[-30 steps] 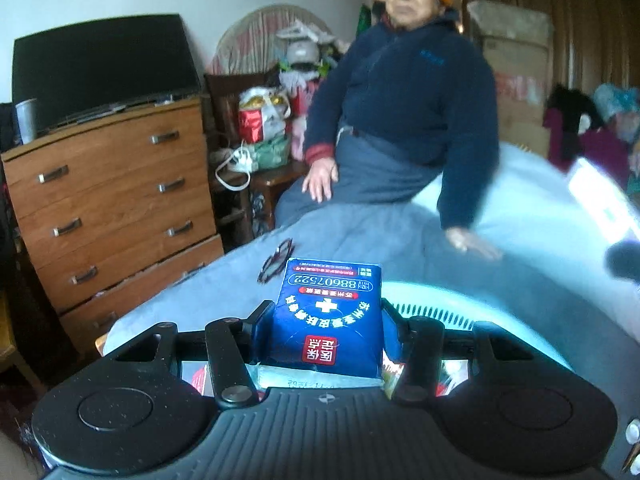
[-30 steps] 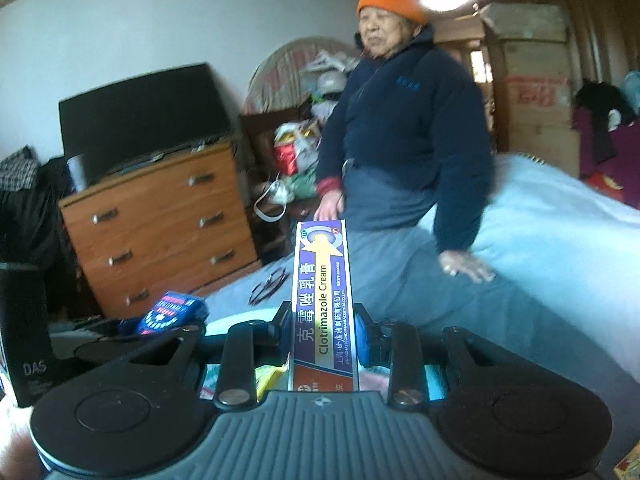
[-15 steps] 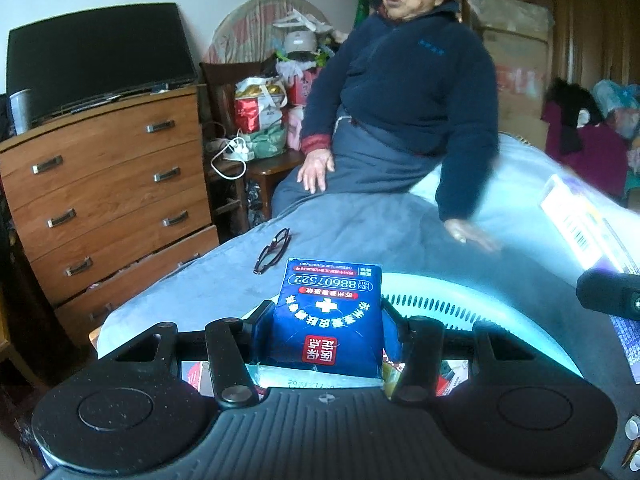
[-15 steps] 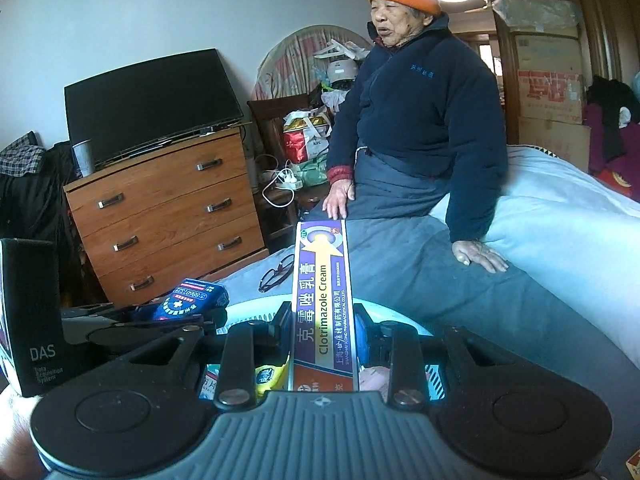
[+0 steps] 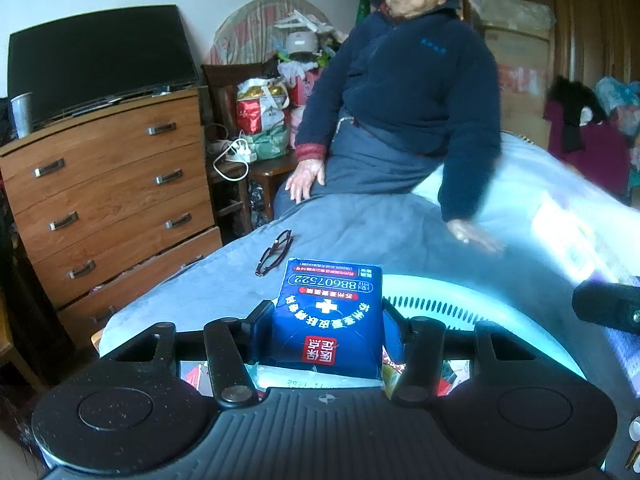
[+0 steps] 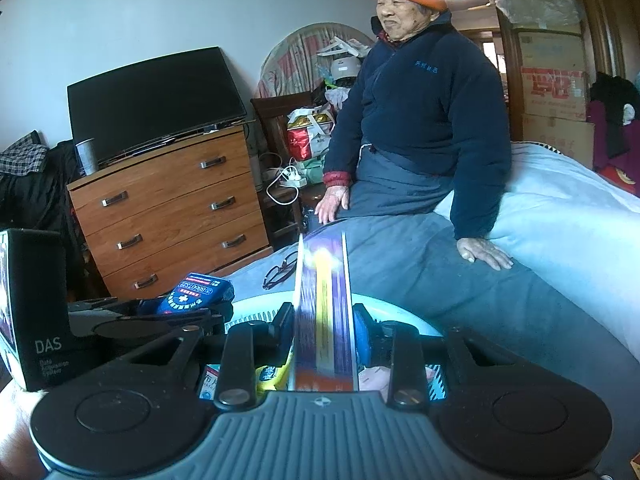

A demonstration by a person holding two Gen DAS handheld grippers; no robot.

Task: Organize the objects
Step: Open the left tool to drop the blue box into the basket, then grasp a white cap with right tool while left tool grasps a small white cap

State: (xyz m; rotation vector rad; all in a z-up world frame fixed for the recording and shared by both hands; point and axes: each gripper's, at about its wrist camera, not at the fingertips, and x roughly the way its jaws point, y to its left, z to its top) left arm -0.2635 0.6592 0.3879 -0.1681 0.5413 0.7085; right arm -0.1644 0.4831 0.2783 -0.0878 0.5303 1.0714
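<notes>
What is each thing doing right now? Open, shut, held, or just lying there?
left gripper: shut on the blue box
blue box: held
right gripper: shut on the long cream box
long cream box: held upright
glasses: lying on the bed
dresser drawers: bottom one slightly open
TV: off

Blue box [image 5: 328, 316] w/ white cross, purple-yellow carton [image 6: 324, 320].

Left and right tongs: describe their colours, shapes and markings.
Both tongs, left and right, look alike: black linkage bars with silver pivot screws, blue pads, a ribbed grey base with a small crosshair mark, and round black discs at either side. The black box reads DAS.
</notes>
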